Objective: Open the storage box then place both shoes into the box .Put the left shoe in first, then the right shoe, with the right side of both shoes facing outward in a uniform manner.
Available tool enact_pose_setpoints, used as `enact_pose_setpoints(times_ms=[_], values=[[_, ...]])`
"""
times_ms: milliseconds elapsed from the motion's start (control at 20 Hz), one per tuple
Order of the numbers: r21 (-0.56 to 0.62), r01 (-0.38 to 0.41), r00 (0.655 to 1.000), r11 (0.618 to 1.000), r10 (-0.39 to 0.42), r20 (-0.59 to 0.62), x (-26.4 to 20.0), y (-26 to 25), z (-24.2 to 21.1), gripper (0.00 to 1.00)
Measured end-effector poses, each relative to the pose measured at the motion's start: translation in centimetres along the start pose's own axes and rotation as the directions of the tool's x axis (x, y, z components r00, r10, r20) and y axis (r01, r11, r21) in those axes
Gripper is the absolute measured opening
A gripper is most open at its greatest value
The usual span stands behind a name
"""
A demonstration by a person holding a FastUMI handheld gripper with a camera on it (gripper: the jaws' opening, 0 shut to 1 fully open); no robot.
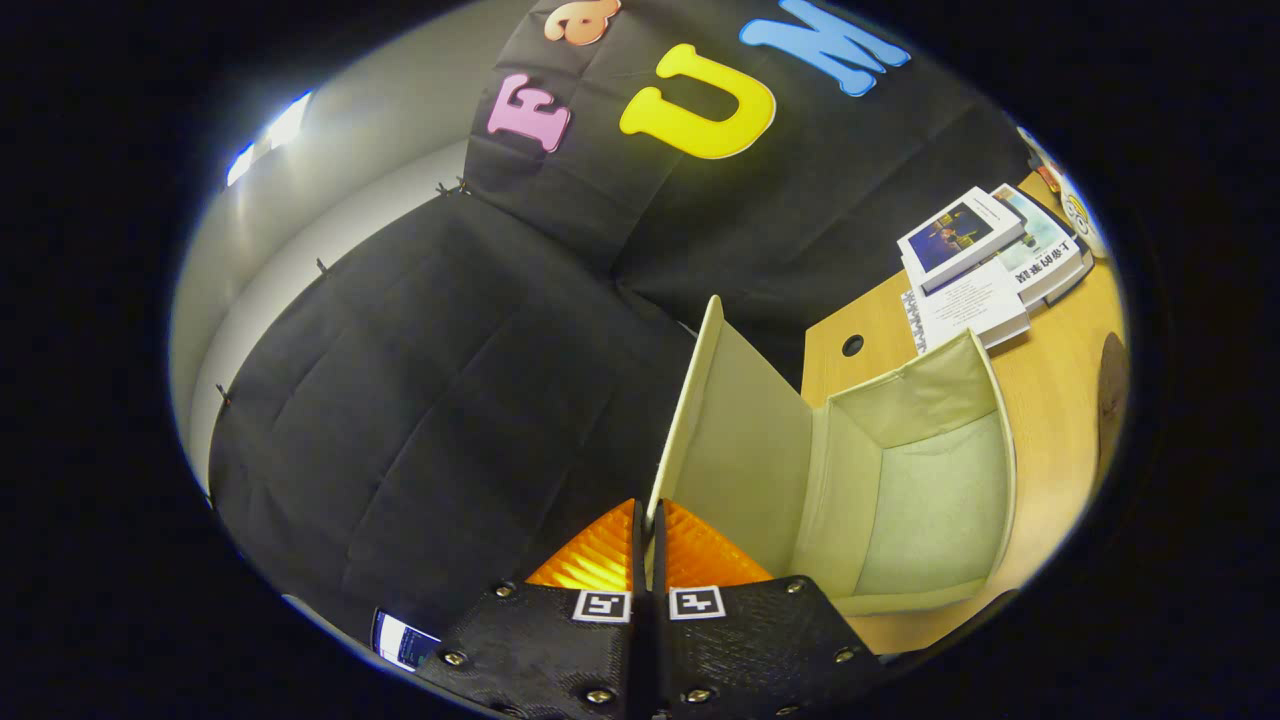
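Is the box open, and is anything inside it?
Open and empty. The storage box's lid stands raised, pinched by the gripper; its bare inside shows.

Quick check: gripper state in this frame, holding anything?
Gripper: closed, both fingers pinching the raised lid edge of the open beige fabric storage box.

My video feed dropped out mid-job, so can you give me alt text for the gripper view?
The gripper has its jaws pinched shut on the edge of the lid of a pale fabric storage box, holding it swung up so the bare inside shows. The box sits on a wooden table, with a stack of books beyond it.
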State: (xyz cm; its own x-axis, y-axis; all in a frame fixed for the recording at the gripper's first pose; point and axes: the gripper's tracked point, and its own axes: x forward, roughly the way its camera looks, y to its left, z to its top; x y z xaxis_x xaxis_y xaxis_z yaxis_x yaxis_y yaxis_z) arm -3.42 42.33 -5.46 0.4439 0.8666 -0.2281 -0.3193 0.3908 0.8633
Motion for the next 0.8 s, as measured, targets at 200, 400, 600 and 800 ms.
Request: enact_pose_setpoints(times_ms=[200, 400, 600, 800], values=[[-0.059, -0.001, 0.999, 0.998, -0.001, -0.034, 2.4, 2.0, -1.0, 0.01], [-0.122, -0.028, 0.996, 0.992, 0.017, -0.085, 4.4, 3.6, -2.4, 0.04], [-0.156, -0.064, 0.993, 0.986, 0.047, -0.111, 5.0, 5.0, -3.1, 0.3], [-0.246, -0.029, 0.998, 0.969, 0.014, -0.064, 4.1, 4.3, -1.4, 0.95]])
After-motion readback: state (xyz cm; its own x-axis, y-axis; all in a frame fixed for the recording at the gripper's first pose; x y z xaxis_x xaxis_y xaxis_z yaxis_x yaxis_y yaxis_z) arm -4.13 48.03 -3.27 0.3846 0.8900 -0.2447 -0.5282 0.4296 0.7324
